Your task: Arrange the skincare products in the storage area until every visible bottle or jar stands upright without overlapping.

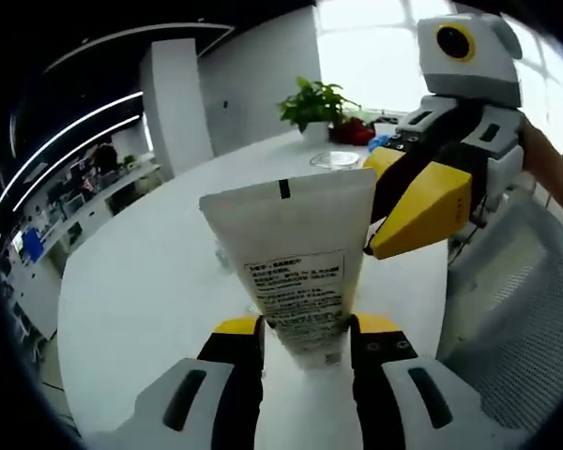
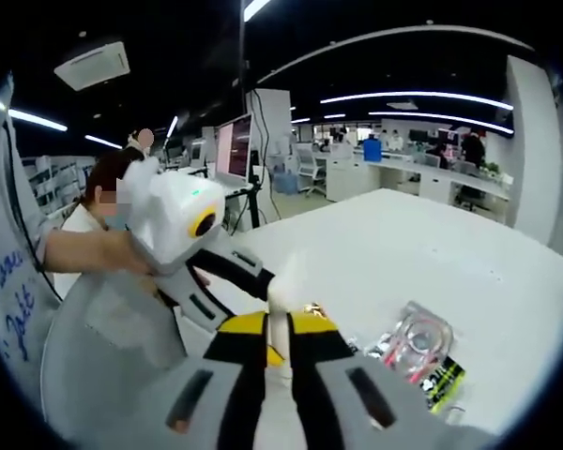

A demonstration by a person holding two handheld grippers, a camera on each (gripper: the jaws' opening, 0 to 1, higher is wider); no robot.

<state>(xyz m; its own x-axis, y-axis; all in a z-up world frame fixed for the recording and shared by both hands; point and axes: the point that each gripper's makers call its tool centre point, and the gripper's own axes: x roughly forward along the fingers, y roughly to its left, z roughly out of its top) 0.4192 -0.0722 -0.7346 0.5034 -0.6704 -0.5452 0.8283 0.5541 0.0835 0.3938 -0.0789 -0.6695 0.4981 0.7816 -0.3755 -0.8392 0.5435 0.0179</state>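
White tube [image 1: 294, 272]: lower end is being covered by the jaws of the left gripper [image 1: 305, 349], so its cap cannot be told; the printed label text is being rendered too small to read. In the right gripper view the tube [image 2: 280, 314] is being seen edge-on between the jaws of the right gripper [image 2: 280, 349], its faces hidden.

Right gripper [image 1: 422, 202], right of the tube: the jaw tip nearest the tube is being hidden behind the tube's edge.

Clear packet [image 2: 415, 339], right of the tube: contents are being blurred beyond telling.

Potted plant [image 1: 314, 105], beyond the tube: items beside it are being blurred.
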